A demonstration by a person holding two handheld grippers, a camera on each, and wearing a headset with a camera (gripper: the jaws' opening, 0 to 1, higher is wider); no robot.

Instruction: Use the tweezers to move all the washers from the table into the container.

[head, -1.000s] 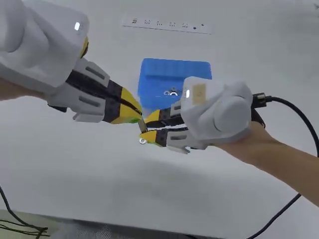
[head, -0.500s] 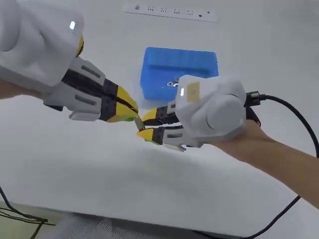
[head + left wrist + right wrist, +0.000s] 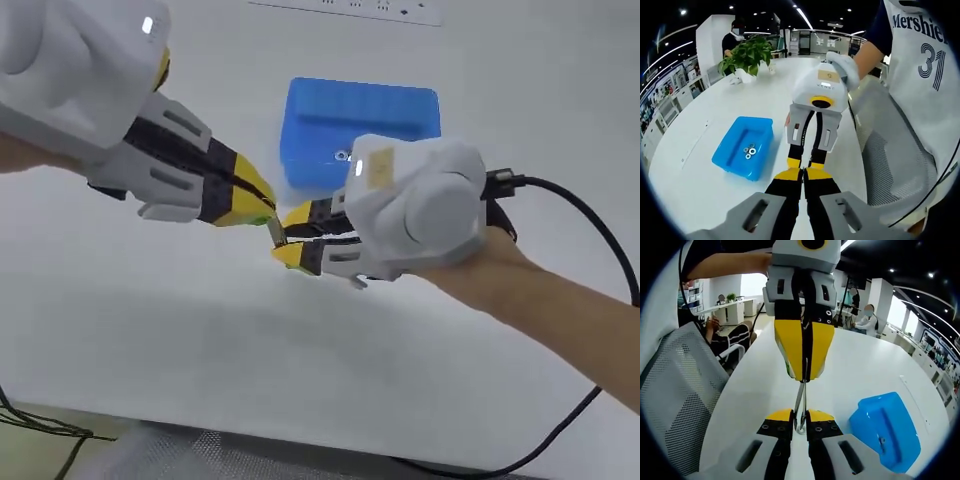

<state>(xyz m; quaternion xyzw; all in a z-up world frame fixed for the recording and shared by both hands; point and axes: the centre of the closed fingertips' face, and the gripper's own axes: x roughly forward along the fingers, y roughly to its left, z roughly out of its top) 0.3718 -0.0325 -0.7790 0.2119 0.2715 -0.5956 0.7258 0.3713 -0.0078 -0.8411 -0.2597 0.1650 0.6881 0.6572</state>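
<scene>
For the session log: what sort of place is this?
Probably an open-plan office or showroom: a long white table, a mesh office chair, a potted plant, and people at desks beyond.

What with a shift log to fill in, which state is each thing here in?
left tongs: shut on the tweezers' upper end.
right tongs: shut on the tweezers near their tips.
tweezers: squeezed together, held by both tongs.
container: upright, open on top.
washers: lying loose inside the container.
</scene>
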